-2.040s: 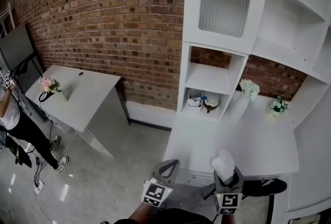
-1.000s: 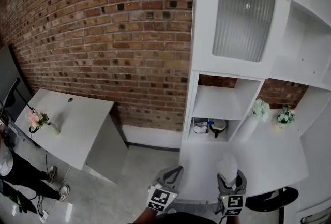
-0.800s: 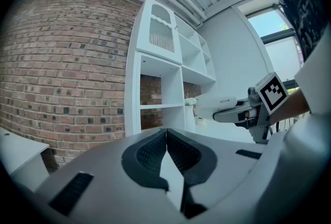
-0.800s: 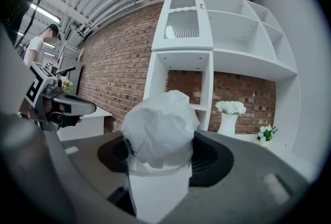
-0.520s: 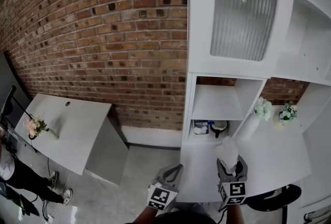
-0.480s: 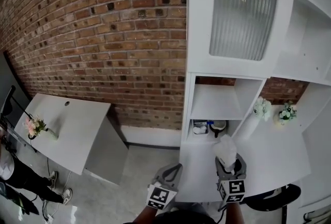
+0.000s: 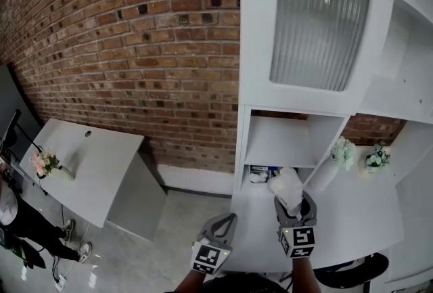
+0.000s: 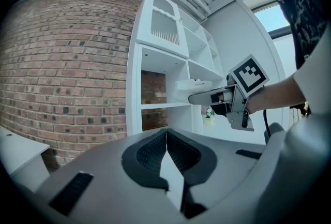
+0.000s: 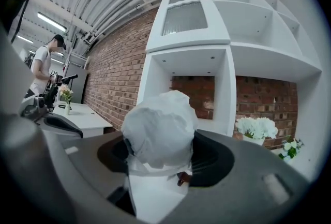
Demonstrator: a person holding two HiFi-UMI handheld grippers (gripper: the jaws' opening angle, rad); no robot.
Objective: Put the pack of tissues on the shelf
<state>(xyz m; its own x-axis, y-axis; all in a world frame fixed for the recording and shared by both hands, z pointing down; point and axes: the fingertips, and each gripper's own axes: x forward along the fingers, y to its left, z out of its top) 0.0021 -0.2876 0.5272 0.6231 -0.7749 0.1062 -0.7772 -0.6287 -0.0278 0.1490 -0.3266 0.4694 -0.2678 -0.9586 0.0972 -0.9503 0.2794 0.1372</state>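
Keeps the left gripper point(image 7: 227, 220) closed and empty at lower centre. Just right, grips the pack of tissues point(image 7: 285, 185) in the right gripper point(image 7: 292, 204), now higher in frame, before the shelf point(image 7: 274, 143) openings; looks nearly ready for placing.

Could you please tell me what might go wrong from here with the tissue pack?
The right hand-held gripper pinches the soft tissue pack only at its near end, so it could sag or slip out. The shelf's lower compartment already holds small containers, which the pack might knock if it goes in too low.
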